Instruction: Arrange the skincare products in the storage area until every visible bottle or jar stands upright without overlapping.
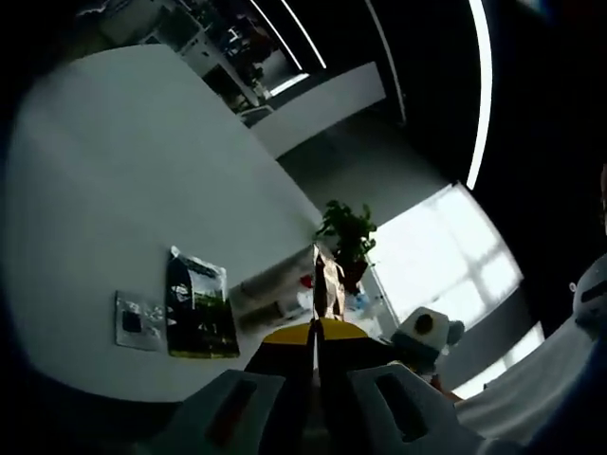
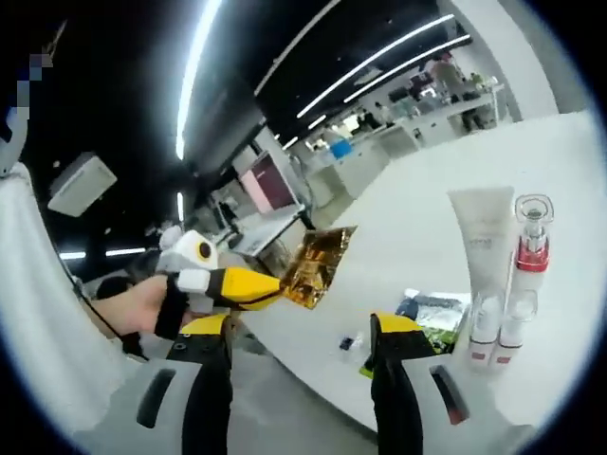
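Left gripper pinches a thin, crinkly gold sachet by its edge, likely light and floppy; right gripper open.

A gold foil sachet is seen between yellow-tipped left gripper jaws. Beyond the right gripper, a white tube and red-banded clear bottle are noted.

- Left gripper: yellow-tipped black jaws rising from pale grey mounts with dark slots.
- Right gripper: the same yellow-capped black jaws and grey mounts.
- White sleeve beside them.
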The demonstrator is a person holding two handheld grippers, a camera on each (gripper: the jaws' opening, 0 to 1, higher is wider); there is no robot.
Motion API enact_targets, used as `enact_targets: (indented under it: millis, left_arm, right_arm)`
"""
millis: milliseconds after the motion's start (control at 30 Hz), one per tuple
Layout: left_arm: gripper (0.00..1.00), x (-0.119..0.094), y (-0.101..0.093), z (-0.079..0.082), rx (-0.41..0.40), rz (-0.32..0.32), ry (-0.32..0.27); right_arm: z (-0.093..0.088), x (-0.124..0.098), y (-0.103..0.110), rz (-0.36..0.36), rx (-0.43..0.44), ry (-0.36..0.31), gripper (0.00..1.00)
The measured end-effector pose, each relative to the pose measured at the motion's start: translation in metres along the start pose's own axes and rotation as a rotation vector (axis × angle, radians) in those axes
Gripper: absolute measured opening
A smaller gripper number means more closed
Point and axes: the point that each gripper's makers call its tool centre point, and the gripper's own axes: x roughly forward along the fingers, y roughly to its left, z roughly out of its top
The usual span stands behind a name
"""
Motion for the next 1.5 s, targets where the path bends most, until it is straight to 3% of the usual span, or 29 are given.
enact_targets:
  millis: [433,600,1000,1500]
  left_arm:
    - [0.0,-0.001,0.012,-0.002,-0.022,0.034,0.003]
    - [0.0,-0.002,0.018,-0.001,-0.042,0.049,-0.002]
    - [0.0,-0.007,0.034,0.003,-0.06,0.093,-0.015]
    - [0.0,-0.005,0.06,0.01,-0.081,0.149,-0.038]
  right_arm:
    - [-0.015,-0.008,-0.008,-0.029,-0.093,0.061,0.74]
    - [-0.016,-0.012,-0.011,-0.031,-0.131,0.07,0.84]
    - [-0.015,-0.018,-0.016,-0.038,-0.171,0.089,0.96]
    - [-0.013,-0.025,-0.026,-0.078,-0.155,0.077,0.99]
